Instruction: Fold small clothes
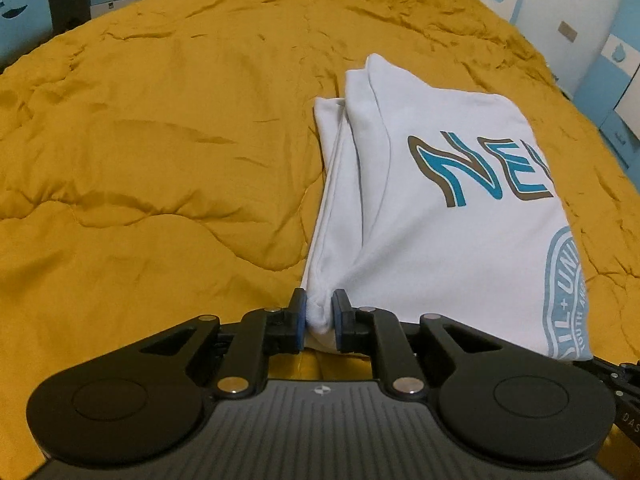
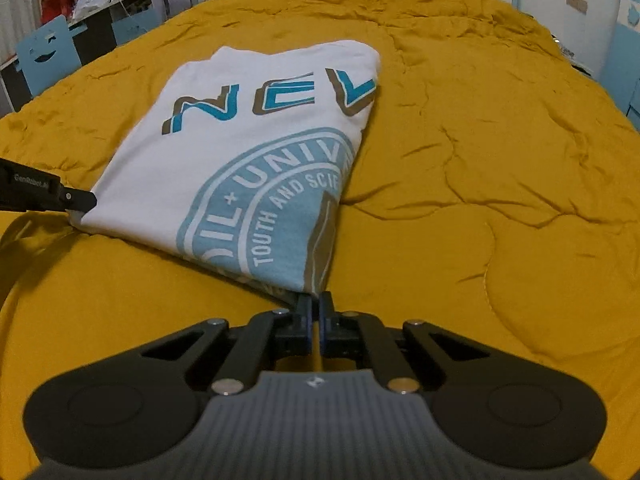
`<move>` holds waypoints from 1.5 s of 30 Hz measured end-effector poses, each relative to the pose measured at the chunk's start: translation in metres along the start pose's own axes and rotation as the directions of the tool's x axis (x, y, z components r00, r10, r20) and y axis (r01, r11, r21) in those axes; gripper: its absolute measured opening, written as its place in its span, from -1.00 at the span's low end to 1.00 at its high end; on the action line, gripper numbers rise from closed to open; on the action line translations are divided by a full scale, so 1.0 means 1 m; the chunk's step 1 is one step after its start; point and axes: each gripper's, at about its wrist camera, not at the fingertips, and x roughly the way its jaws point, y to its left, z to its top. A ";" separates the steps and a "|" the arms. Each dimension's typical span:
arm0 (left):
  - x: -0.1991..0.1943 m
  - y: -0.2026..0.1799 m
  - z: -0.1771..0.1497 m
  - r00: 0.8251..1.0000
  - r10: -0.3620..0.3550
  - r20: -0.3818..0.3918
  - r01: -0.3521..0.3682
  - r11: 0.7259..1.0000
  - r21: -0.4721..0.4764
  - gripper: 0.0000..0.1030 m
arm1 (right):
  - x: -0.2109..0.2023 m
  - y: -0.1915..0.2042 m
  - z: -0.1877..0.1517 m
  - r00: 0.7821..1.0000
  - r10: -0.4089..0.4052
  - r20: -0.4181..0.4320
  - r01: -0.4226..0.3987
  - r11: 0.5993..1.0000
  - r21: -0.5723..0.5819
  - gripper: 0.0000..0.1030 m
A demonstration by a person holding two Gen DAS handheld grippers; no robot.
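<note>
Shirt (image 1: 440, 208) lies part-folded on the quilt (image 1: 160, 160), long axis running away from both grippers. Left gripper (image 1: 320, 316) pinches the near-left corner; right gripper (image 2: 316, 312) pinches the near-right corner. Near edge spans between them; the free far end lies ahead.

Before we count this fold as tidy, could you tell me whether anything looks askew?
Mostly neat. On the white T-shirt, the left-side layers fan out unevenly toward the far corner instead of stacking flush. Both grippers, left and right, pinch near corners.
</note>
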 end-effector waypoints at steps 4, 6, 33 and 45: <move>-0.004 -0.002 0.001 0.999 0.033 -0.032 -0.033 0.999 -0.002 -0.58 | 0.001 -0.010 0.004 0.999 0.038 -0.018 -0.036 0.997 0.062 -1.00; -0.009 -0.003 -0.001 0.998 0.040 -0.041 -0.041 0.999 -0.004 -0.58 | 0.000 -0.012 0.005 0.998 0.049 -0.029 -0.046 0.995 0.087 -1.00; -0.022 0.027 0.058 0.954 -0.238 0.181 0.275 0.936 -0.218 0.68 | -0.035 -0.088 0.037 0.957 0.247 0.152 -0.288 0.866 0.408 0.14; 0.084 0.046 0.087 0.926 -0.351 0.139 0.378 0.855 -0.356 0.68 | 0.056 -0.123 0.069 0.911 0.351 0.214 -0.407 0.693 0.595 0.16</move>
